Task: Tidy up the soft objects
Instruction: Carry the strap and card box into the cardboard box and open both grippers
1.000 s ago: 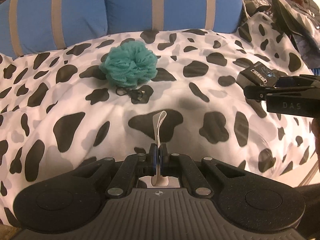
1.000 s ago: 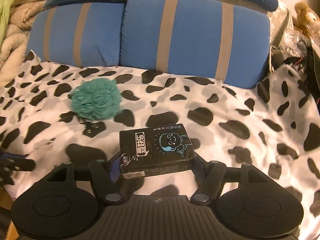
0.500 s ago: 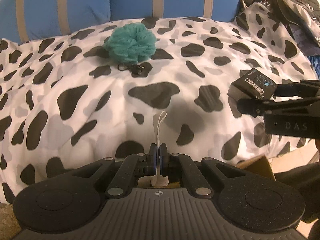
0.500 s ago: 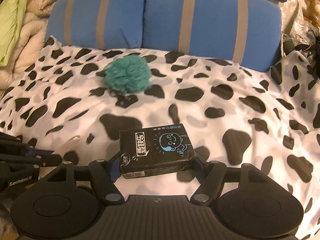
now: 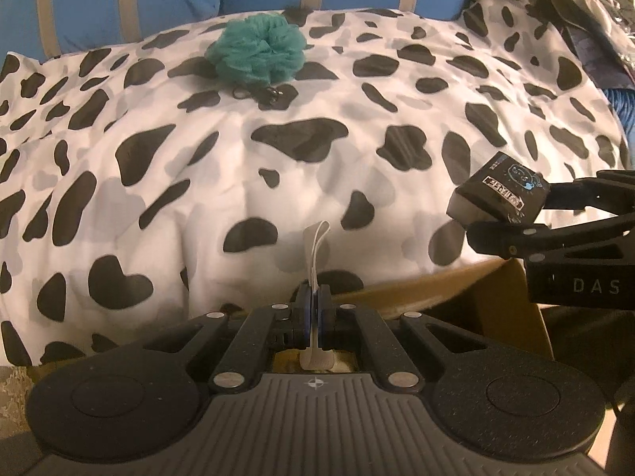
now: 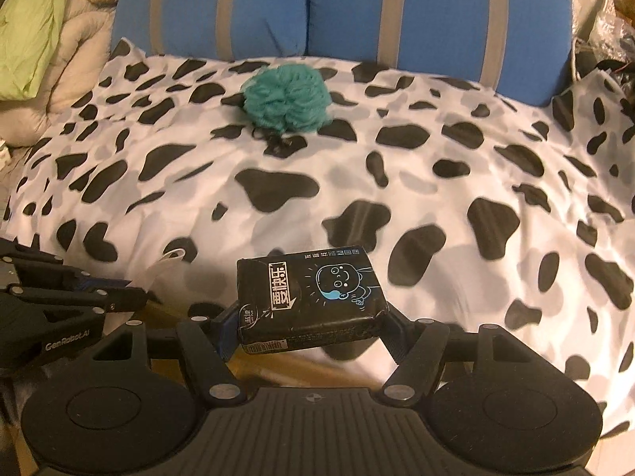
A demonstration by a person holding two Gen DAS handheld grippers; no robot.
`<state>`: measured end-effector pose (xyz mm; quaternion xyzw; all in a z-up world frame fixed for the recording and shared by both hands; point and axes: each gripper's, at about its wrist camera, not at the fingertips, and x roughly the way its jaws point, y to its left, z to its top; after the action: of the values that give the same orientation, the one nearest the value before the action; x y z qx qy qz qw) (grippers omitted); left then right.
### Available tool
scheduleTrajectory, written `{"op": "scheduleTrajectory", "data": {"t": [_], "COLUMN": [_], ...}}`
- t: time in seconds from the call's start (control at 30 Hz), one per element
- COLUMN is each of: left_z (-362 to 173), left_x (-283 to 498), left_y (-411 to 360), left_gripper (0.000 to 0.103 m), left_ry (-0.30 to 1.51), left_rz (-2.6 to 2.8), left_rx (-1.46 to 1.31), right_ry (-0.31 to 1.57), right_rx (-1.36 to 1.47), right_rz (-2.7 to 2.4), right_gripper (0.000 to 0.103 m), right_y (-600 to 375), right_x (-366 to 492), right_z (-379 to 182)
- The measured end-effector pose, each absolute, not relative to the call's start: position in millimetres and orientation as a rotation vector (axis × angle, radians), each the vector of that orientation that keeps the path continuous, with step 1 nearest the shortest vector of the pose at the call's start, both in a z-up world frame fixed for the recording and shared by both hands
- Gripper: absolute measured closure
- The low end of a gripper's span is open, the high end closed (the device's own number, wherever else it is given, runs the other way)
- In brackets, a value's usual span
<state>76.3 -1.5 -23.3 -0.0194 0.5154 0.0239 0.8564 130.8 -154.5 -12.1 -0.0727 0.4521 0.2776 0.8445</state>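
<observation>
My left gripper [image 5: 313, 297] is shut on a thin white strap [image 5: 315, 252] that sticks up between its blue pads. My right gripper [image 6: 307, 317] is shut on a black tissue pack [image 6: 309, 299] with a cartoon face; the same pack [image 5: 500, 190] shows at the right of the left wrist view. A teal mesh bath pouf [image 5: 258, 53] lies far back on the cow-print bed cover [image 5: 278, 158], with a small black cord [image 5: 262, 95] just in front of it. In the right wrist view the pouf [image 6: 287, 97] lies well beyond the pack.
Blue pillows with grey stripes [image 6: 397, 12] line the back of the bed. A cardboard box edge [image 5: 496, 289] shows below the bed's front edge. Blankets [image 6: 35, 39] are piled at the left, dark bags and clutter [image 5: 575, 8] at the right.
Both grippers have drawn back from the pouf towards the bed's front edge, still holding the strap and the pack. The cardboard box edge has come into view.
</observation>
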Motion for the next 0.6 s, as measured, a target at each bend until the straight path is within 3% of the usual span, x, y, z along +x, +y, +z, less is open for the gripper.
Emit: {"op": "scheduleTrajectory", "data": {"t": [0.6], "left_z": [-40], "left_x": [49], "left_y": [-5], "left_gripper": [0.100], "left_ry": [1.224], "left_rz": [-0.002], "left_rx": [-0.093], "right_ry": [1.137], "right_rx": [-0.191], "right_rz": [0.644], "right_gripper": [0.031], "right_y": [-162], "right_x": [87], "right_z": [-27]}}
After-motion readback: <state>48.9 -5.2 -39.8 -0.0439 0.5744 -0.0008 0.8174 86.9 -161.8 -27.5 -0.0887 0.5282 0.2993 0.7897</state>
